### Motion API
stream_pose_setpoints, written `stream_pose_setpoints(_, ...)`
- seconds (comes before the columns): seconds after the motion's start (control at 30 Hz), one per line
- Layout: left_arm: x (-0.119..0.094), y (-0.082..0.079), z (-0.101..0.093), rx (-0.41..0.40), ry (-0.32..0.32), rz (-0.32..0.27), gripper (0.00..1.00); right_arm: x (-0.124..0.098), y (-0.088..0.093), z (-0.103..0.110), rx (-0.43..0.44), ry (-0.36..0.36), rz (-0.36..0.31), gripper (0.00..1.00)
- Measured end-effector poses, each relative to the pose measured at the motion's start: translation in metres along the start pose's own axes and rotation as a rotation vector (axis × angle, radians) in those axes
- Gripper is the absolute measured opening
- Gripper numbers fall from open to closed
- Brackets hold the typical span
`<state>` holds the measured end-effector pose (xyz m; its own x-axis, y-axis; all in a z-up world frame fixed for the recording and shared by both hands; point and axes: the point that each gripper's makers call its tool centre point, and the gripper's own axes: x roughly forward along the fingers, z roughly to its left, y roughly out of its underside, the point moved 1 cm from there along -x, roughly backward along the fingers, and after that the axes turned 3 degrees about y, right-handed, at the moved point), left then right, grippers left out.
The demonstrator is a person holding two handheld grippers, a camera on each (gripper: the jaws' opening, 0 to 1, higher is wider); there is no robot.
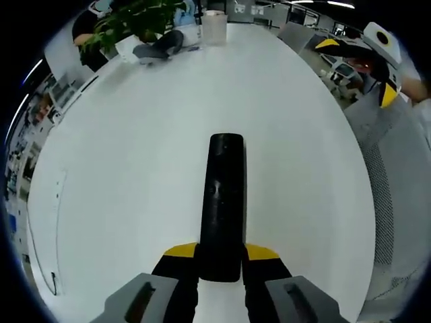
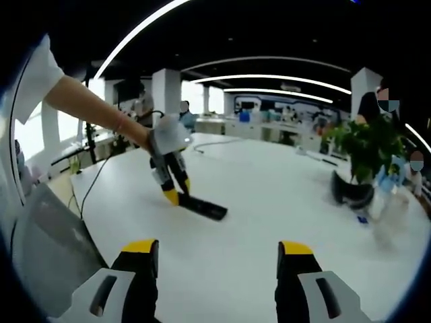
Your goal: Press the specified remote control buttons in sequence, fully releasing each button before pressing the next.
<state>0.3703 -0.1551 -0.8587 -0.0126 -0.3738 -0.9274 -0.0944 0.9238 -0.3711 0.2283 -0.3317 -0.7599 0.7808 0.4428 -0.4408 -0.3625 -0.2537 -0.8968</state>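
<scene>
A long black remote control (image 1: 222,202) points away from me over the white table (image 1: 135,168) in the left gripper view. My left gripper (image 1: 221,254) is shut on its near end, its yellow-tipped jaws pressed against both sides. The right gripper (image 1: 374,64) shows at the upper right of that view, off the table's edge. In the right gripper view my right gripper (image 2: 219,256) stands open with nothing between its jaws, held above the table. Farther off there, the left gripper (image 2: 172,192) holds the remote control (image 2: 203,206) low over the table, with a person's bare arm (image 2: 94,111) behind it.
A potted green plant (image 1: 138,17) in a dark pot (image 2: 350,192) and a clear cup (image 1: 214,27) stand at the table's far end. A thin cable (image 1: 40,259) lies by the left edge. A grey mesh chair (image 1: 394,182) stands at the right side.
</scene>
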Motion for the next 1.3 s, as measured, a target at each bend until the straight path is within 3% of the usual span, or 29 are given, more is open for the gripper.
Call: stream_pose_setpoints(1.3,-0.001,0.005,-0.024,-0.009,0.003,0.002,0.24,0.000,0.002,0.003,-0.022,-0.008,0.019,0.70)
